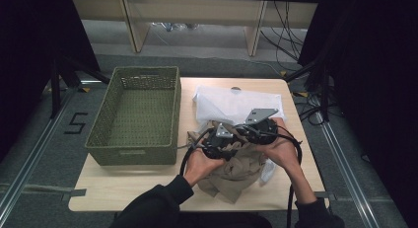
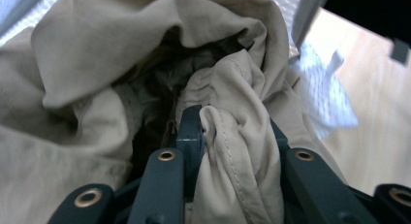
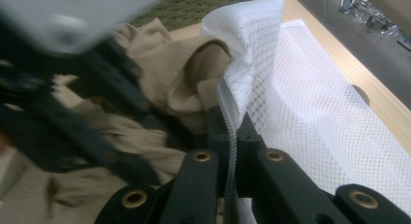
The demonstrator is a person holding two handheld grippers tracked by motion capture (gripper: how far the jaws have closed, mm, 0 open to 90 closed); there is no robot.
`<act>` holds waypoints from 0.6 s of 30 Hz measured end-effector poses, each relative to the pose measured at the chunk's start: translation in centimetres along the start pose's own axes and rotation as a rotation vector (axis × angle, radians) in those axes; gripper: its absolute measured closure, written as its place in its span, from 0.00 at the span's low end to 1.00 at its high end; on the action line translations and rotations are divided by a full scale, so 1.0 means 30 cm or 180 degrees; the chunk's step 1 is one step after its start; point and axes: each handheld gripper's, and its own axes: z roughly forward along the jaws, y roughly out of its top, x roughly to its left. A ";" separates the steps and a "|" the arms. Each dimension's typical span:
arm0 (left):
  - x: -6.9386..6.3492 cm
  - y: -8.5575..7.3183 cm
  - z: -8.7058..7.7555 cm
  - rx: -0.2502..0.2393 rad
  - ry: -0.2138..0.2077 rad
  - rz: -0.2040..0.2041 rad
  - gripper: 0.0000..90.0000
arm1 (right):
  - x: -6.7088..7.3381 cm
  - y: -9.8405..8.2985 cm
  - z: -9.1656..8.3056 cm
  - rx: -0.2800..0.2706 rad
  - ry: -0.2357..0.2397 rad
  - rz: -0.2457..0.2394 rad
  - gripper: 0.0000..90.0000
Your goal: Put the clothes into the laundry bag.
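Observation:
A crumpled beige garment (image 1: 236,169) lies on the table in front of the person, partly against a white mesh bag (image 1: 231,102) behind it. In the left gripper view my left gripper (image 2: 232,122) is shut on a seamed fold of the beige cloth (image 2: 97,54). My right gripper (image 3: 230,117) is shut on the zippered rim of the mesh bag (image 3: 310,98), with beige cloth (image 3: 179,73) bulging at the bag's mouth. From above, the left gripper (image 1: 217,139) and the right gripper (image 1: 259,127) sit close together over the garment. The left gripper (image 3: 72,88) shows blurred in the right gripper view.
A green woven basket (image 1: 133,149) stands on the left half of the wooden table (image 1: 128,188), with nothing visible in it. Black cables trail from both grippers toward the person. Dark curtains flank the table, and shelving stands behind it.

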 end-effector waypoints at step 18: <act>0.160 -0.032 -0.167 -0.0019 0.0473 -0.0140 0.26 | -0.015 -0.048 -0.007 0.0060 0.0015 0.0027 1.00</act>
